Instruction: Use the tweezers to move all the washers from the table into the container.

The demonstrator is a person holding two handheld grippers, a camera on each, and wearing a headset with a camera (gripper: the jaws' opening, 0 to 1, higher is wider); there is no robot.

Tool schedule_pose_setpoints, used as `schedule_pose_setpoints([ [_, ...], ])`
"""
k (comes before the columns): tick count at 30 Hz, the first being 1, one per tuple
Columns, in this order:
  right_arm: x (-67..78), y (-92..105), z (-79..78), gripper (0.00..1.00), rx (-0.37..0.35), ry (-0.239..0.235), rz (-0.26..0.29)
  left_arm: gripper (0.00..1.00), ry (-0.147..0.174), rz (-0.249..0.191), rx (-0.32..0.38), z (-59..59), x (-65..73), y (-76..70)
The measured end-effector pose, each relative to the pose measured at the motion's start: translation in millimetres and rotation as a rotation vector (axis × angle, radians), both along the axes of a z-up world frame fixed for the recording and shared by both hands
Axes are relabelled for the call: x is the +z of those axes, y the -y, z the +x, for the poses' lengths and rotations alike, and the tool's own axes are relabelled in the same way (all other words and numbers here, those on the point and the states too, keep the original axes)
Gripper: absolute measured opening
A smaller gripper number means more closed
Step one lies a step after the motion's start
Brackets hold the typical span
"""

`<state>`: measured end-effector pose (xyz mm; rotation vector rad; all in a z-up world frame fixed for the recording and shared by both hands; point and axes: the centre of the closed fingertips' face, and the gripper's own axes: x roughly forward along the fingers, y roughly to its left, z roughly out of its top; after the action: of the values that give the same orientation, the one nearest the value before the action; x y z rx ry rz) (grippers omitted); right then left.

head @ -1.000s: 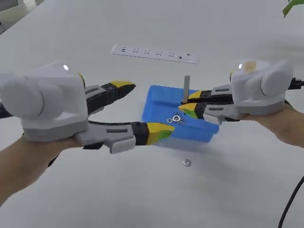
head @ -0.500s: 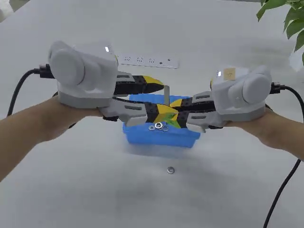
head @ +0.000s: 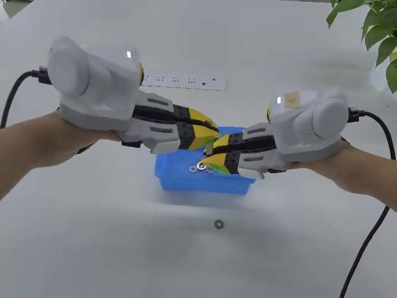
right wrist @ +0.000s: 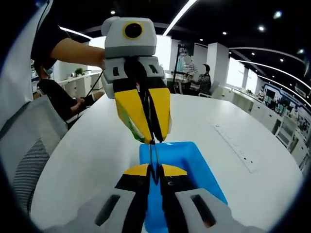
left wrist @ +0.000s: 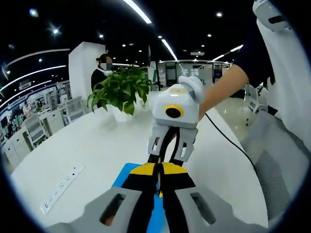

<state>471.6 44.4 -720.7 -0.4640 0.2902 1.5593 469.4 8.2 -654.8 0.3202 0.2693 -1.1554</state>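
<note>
Washers, small metal rings, lie heaped inside the blue plastic container, a shallow rectangular tray on the smooth white tabletop. One more washer lies alone on the tabletop just in front of it. From the left, the left hand-held gripper reaches over the tray, its yellow-tipped jaws drawn together on one end of the tweezers, a thin strip seen edge-on. The right hand-held gripper faces it, jaws pinched tight on the other end.
</note>
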Motion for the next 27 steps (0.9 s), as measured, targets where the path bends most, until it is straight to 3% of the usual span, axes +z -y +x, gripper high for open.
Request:
schedule_pose_setpoints([
  [1,0.1,-0.4,-0.1,0.09,-0.001,0.01,-0.005,0.05,0.028,0.022,0.002,0.8,0.2,-0.4],
  [2,0.3,-0.3,1.0,0.09,-0.006,0.018,-0.008,0.05,0.026,0.023,0.007,0.5,0.1,0.3],
  [10,9.5,-0.2,1.9,0.13,-0.047,0.059,-0.021,0.05,0.11,0.075,0.039,4.7,6.7,2.1],
  [14,15.1,4.4,2.4,0.28,-0.084,0.074,-0.023,0.05,0.123,0.09,0.055,2.5,10.4,0.1],
  [22,12.1,30.2,-8.7,0.34,-0.148,0.068,-0.041,0.05,0.15,0.098,0.086,-6.3,22.5,-3.3],
  [27,8.8,55.5,-17.0,0.42,-0.24,0.049,-0.033,0.05,0.158,0.091,0.109,-16.3,26.0,-4.0],
])
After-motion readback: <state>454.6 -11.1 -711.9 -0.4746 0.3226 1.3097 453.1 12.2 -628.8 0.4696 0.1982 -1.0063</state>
